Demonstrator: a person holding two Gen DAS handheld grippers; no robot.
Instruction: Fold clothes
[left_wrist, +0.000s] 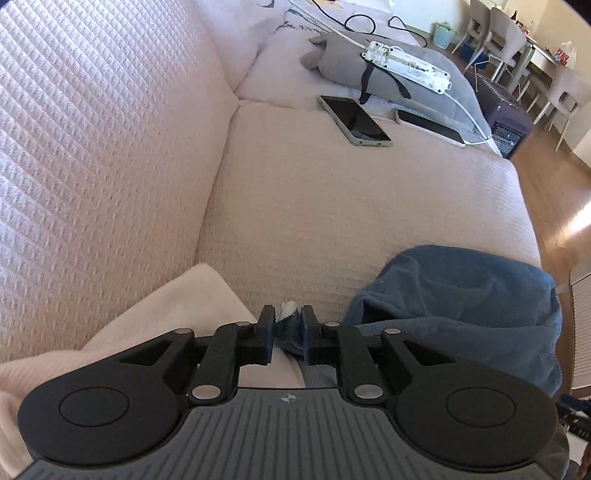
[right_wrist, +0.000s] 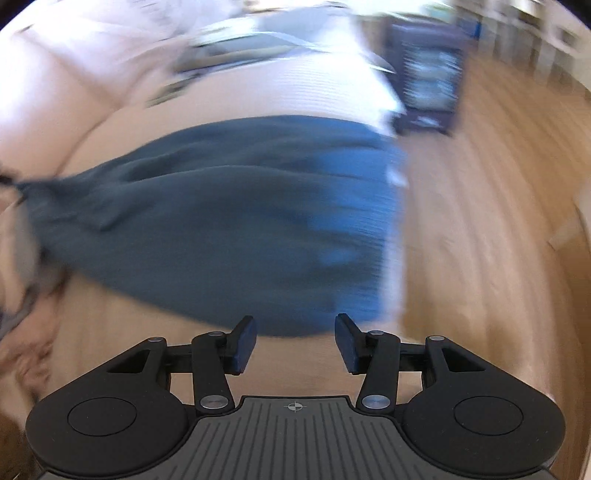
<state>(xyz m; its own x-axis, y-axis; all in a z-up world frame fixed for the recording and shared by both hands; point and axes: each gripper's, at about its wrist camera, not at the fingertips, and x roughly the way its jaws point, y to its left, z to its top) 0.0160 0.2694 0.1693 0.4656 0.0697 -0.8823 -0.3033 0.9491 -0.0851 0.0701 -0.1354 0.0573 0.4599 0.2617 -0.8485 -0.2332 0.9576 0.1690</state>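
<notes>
A blue garment (left_wrist: 458, 291) lies bunched on the pink sofa seat (left_wrist: 332, 206) near its front edge. My left gripper (left_wrist: 289, 325) is shut on an edge of this garment, with a white tag sticking up between the pads. In the blurred right wrist view the blue garment (right_wrist: 229, 218) is spread across the seat, stretched toward the left. My right gripper (right_wrist: 295, 341) is open and empty, just in front of the garment's near edge. A cream folded cloth (left_wrist: 155, 317) lies left of my left gripper.
Two phones (left_wrist: 354, 120) (left_wrist: 430, 127), a white power strip (left_wrist: 406, 66) and a grey cushion (left_wrist: 424, 85) lie at the far end of the sofa. A dark box (left_wrist: 506, 122) stands on the wooden floor (right_wrist: 480, 221) to the right. The sofa back (left_wrist: 92, 147) rises on the left.
</notes>
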